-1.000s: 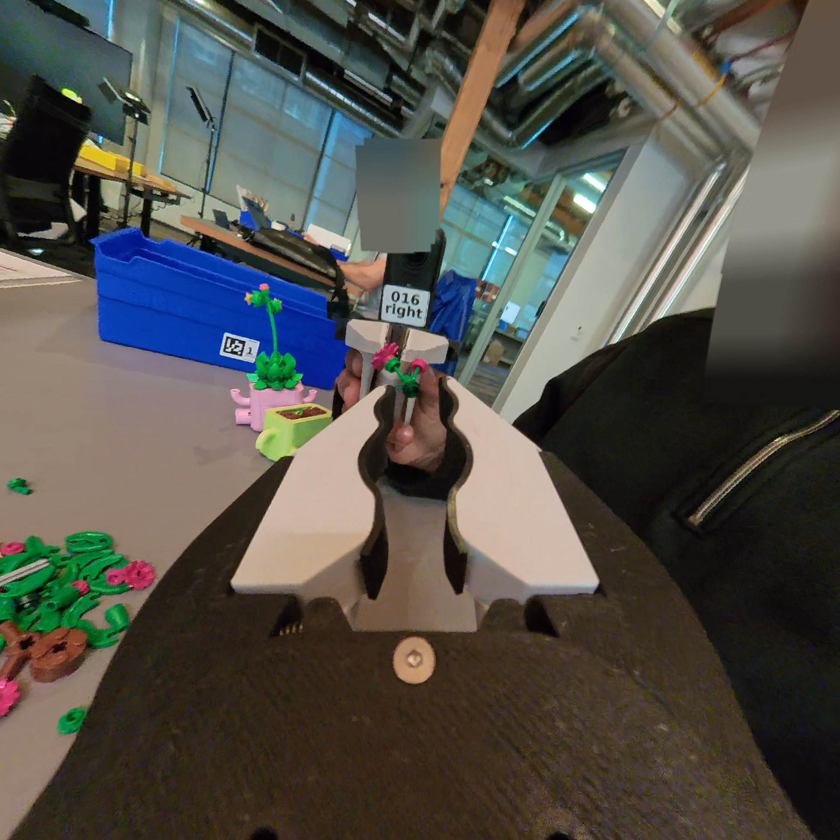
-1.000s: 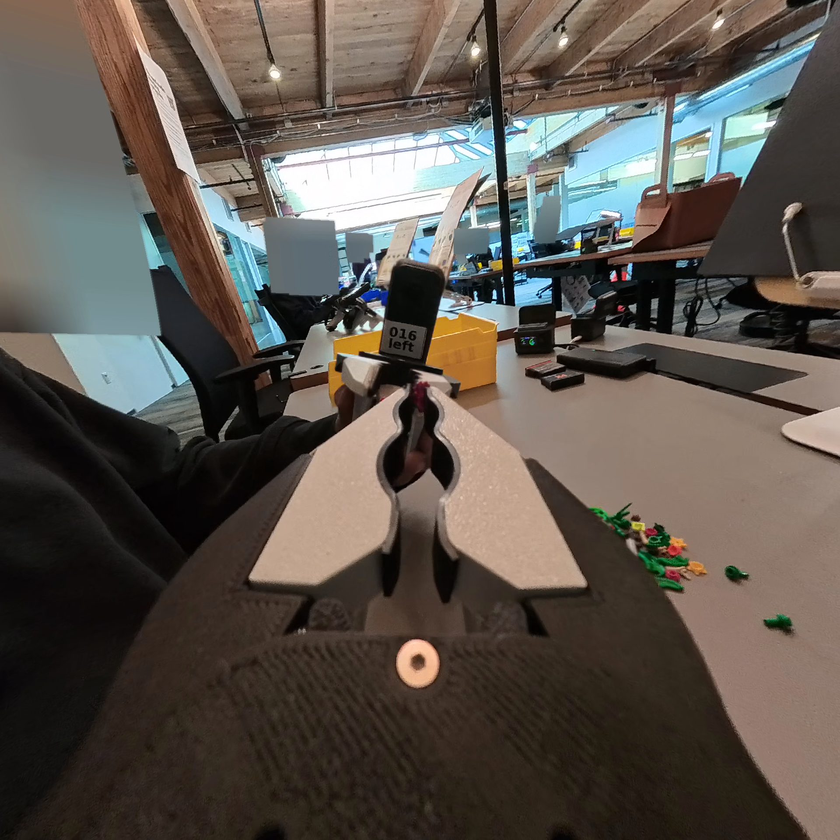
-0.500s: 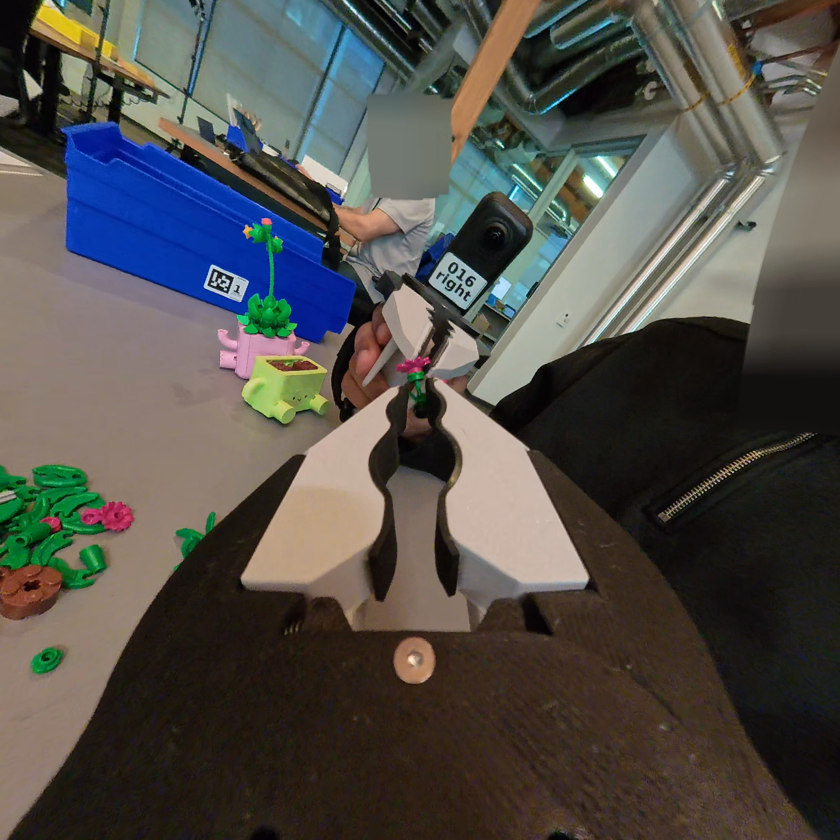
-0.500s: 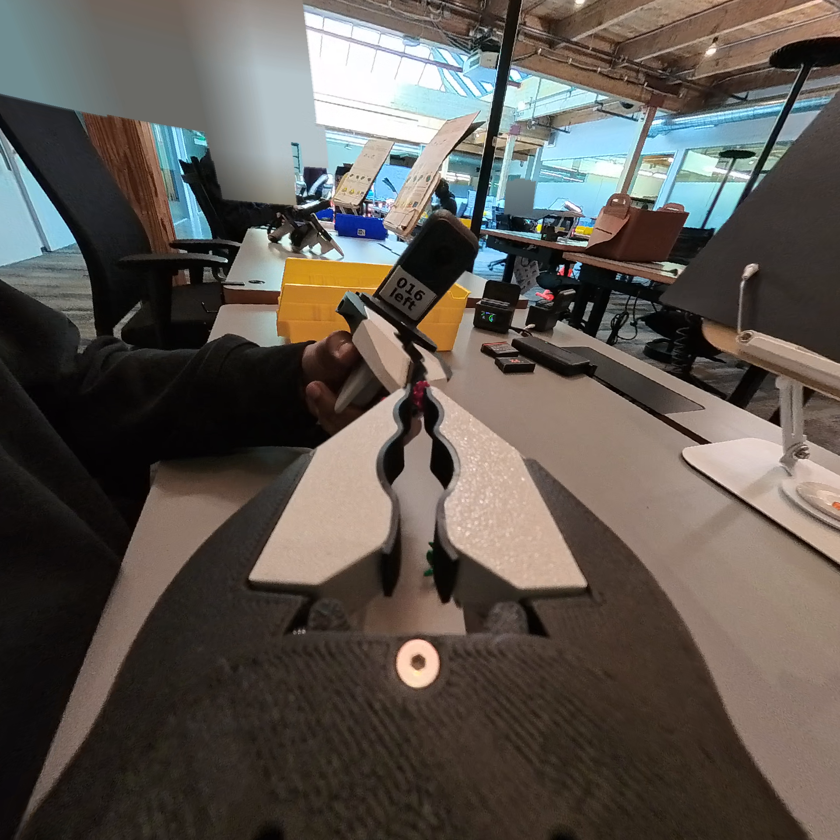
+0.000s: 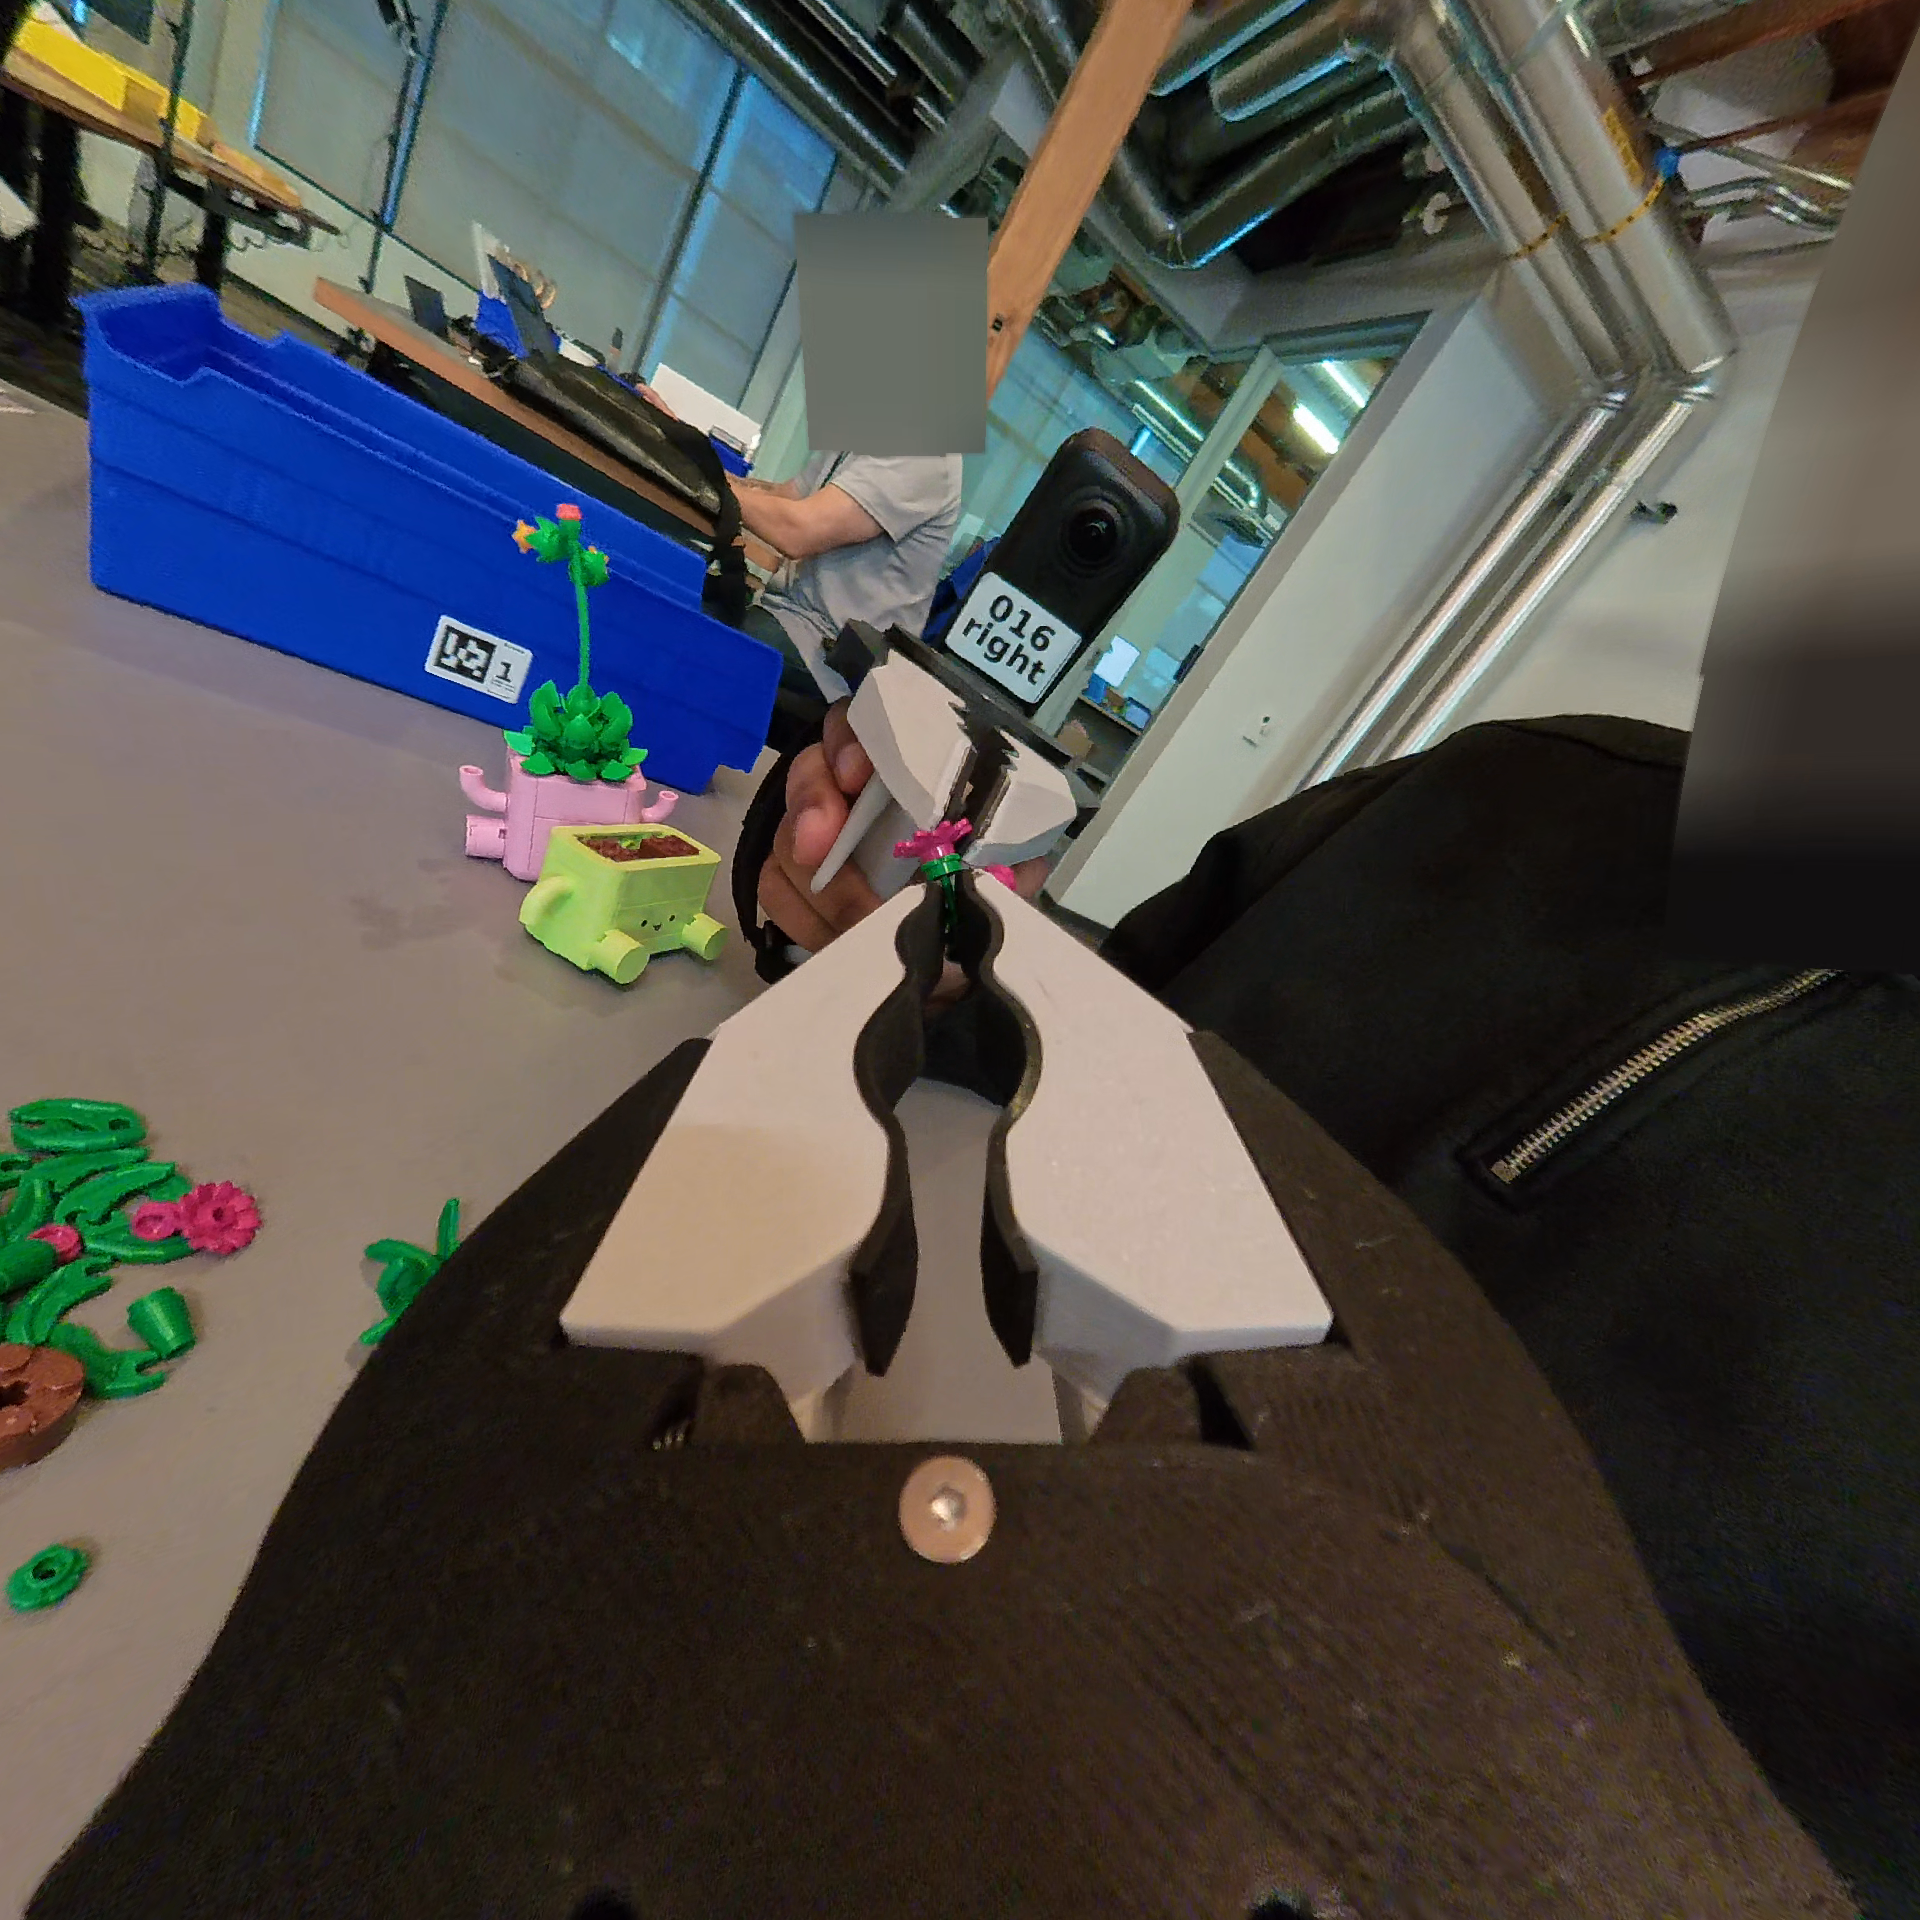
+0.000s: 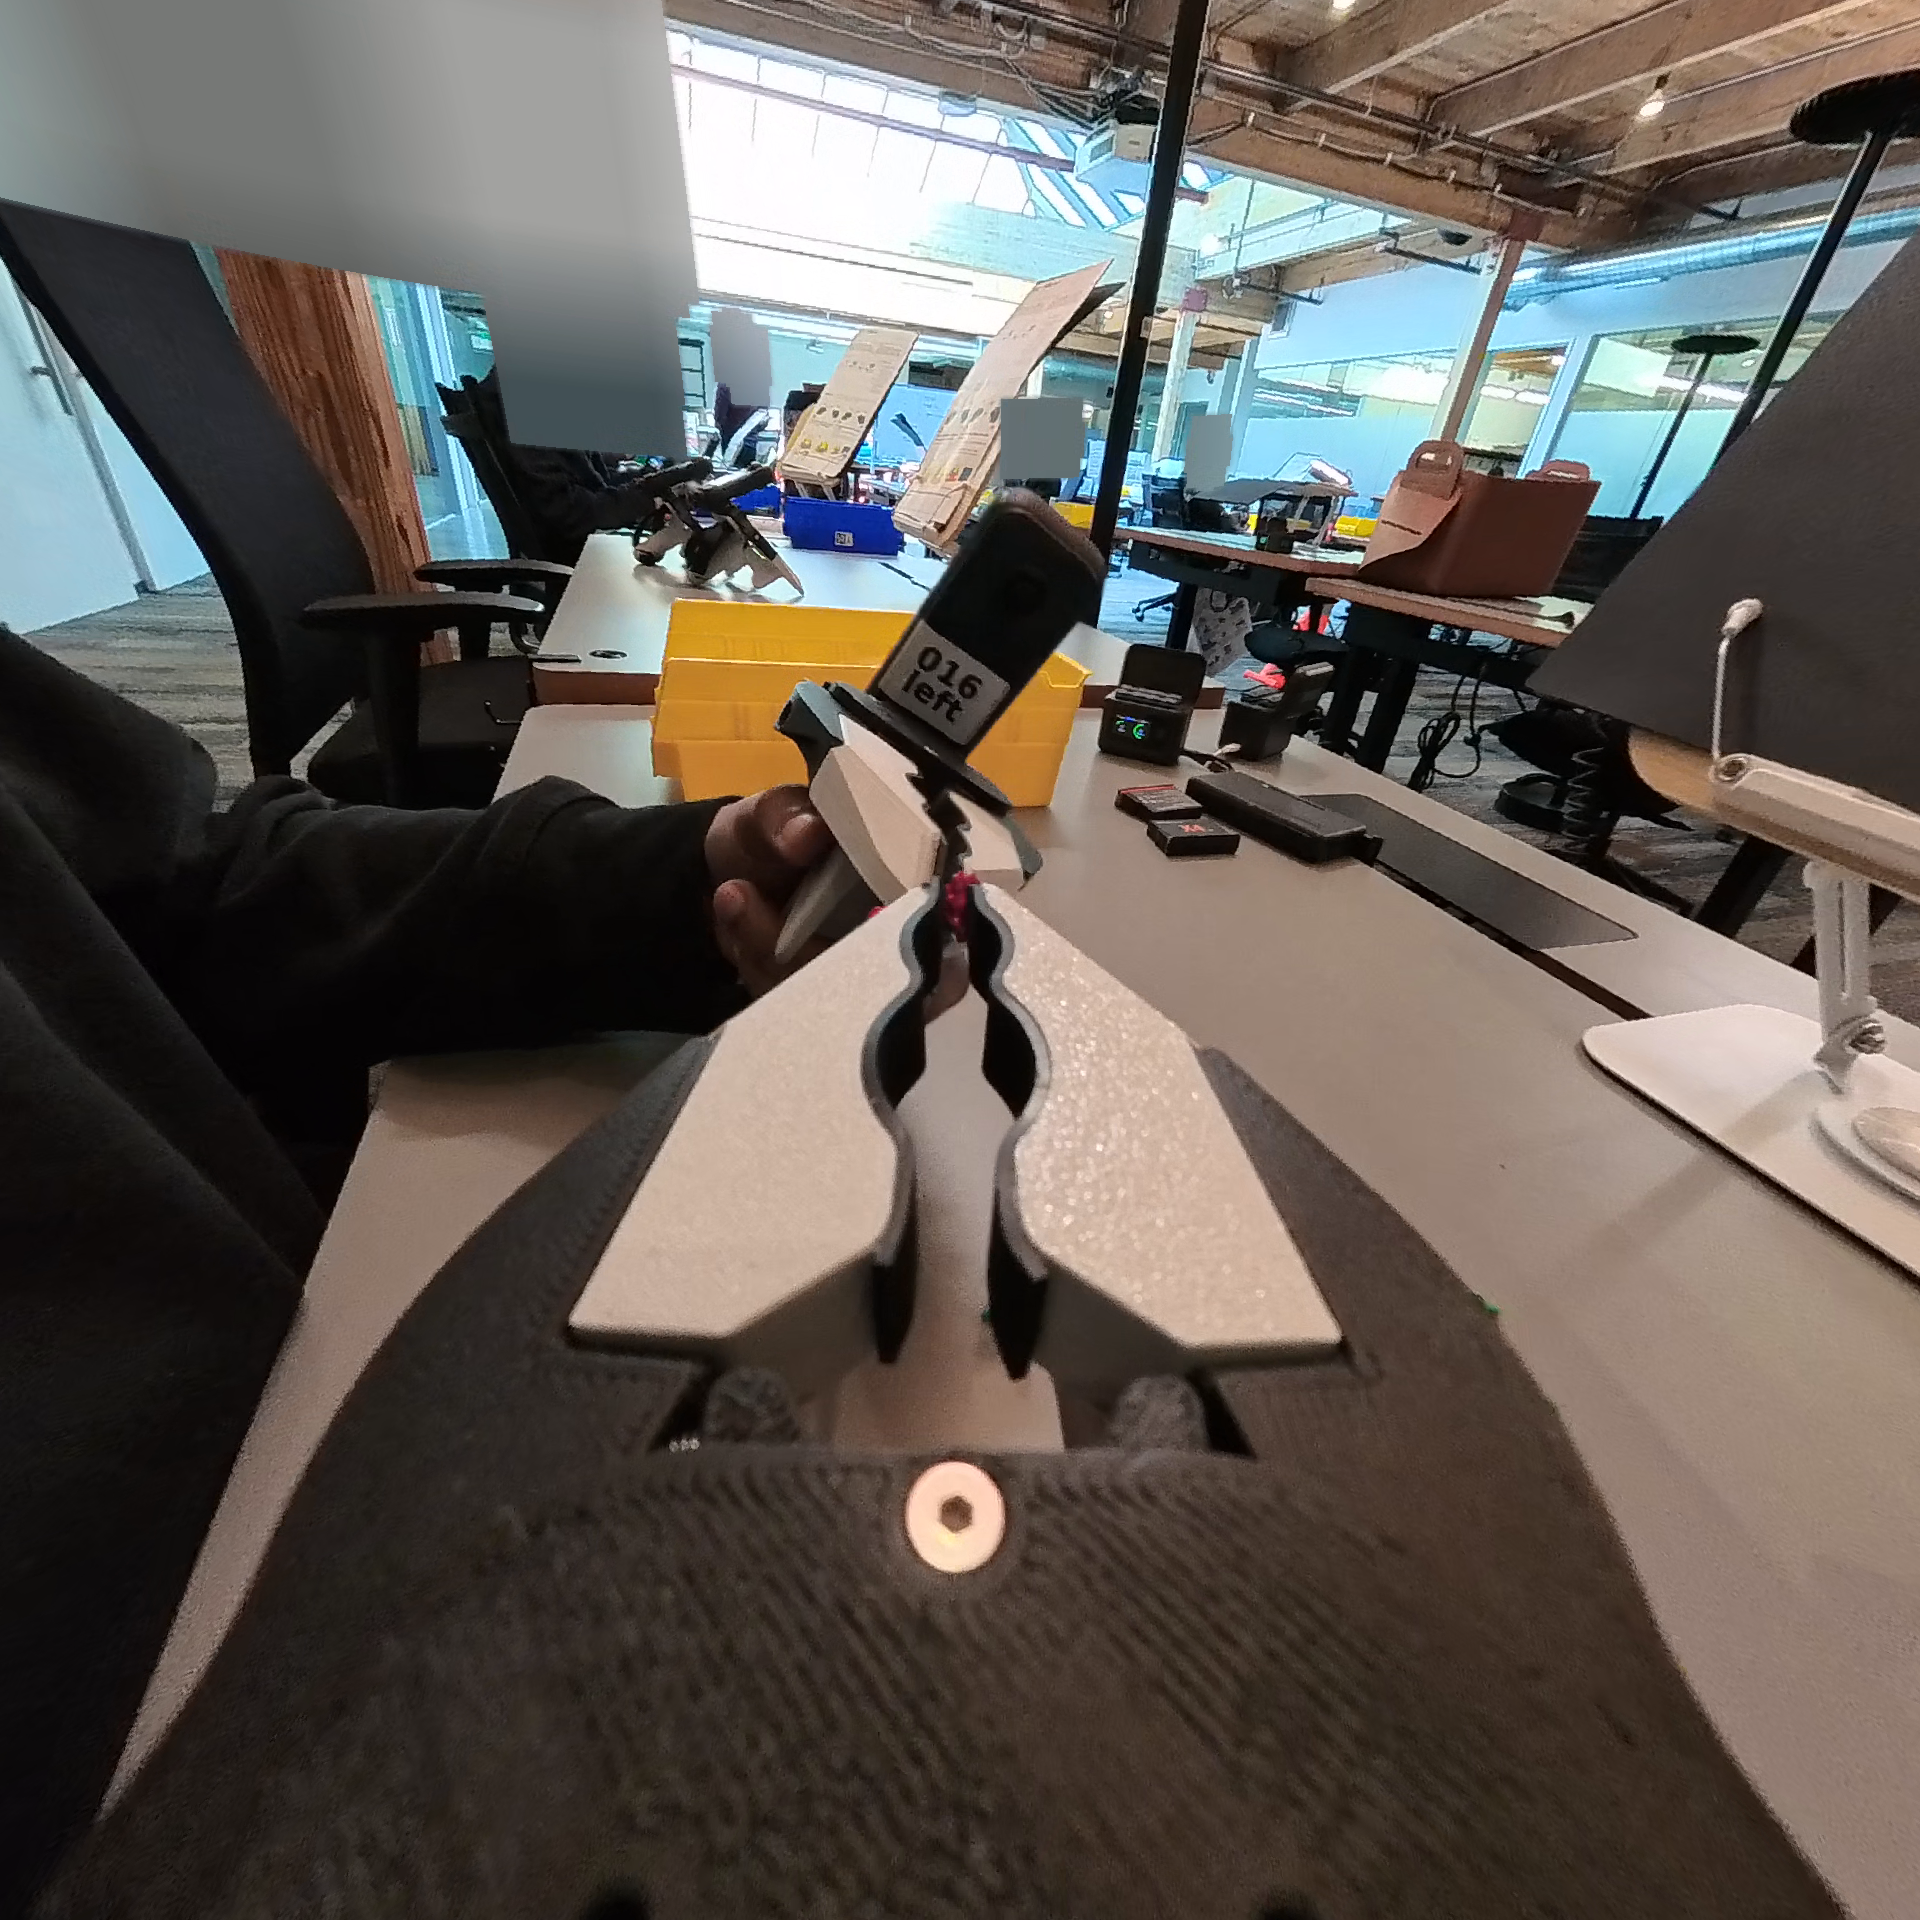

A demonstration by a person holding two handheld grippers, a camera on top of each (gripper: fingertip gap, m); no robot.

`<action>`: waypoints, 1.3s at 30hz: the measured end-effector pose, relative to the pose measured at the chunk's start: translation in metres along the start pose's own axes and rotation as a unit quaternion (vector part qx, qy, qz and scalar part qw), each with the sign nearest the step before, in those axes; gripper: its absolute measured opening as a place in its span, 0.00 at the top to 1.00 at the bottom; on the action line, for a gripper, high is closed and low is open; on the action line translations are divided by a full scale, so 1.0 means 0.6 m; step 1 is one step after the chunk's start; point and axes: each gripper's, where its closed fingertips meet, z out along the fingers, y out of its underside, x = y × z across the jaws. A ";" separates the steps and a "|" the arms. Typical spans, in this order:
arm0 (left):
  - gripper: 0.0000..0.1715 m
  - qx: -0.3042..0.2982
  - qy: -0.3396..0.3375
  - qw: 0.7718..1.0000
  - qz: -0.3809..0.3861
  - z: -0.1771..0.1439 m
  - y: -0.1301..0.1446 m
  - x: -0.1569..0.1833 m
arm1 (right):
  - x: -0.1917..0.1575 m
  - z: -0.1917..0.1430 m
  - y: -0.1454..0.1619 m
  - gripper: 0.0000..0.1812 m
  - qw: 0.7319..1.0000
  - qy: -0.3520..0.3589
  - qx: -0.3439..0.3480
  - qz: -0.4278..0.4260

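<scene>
Pinching one small flower sprig (image 5: pixel 940 868) between two facing grippers, centre frame.
Left gripper (image 5: pixel 948 902) closed on its upright green stem; right gripper (image 6: pixel 951 914) tips closed at the pink bloom.

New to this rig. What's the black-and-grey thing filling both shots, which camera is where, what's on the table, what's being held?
No robot: a person holds one handheld two-finger gripper in each hand. Each picture comes from a camera on one gripper, looking along its fingers, so each also shows the other gripper facing it. The left gripper and right gripper meet tip to tip, both shut on one small toy flower stem with a pink bloom. On the grey table stand a pink toy pot with a tall flower, a lime-green pot, loose green and pink pieces, and a blue bin. The right wrist view shows a yellow bin.
</scene>
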 end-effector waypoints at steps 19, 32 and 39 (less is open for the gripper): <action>1.00 0.005 -0.069 0.996 0.062 -0.018 -0.009 -0.018 | 0.077 -0.049 -0.024 1.00 0.987 0.158 0.032 0.012; 1.00 -0.049 -0.340 0.925 0.162 -0.088 -0.014 -0.138 | 0.134 0.021 0.179 1.00 0.943 0.198 -0.235 0.131; 1.00 -0.157 -0.429 0.851 0.259 -0.094 0.021 -0.180 | 0.151 0.021 0.204 0.95 0.931 0.222 -0.262 0.127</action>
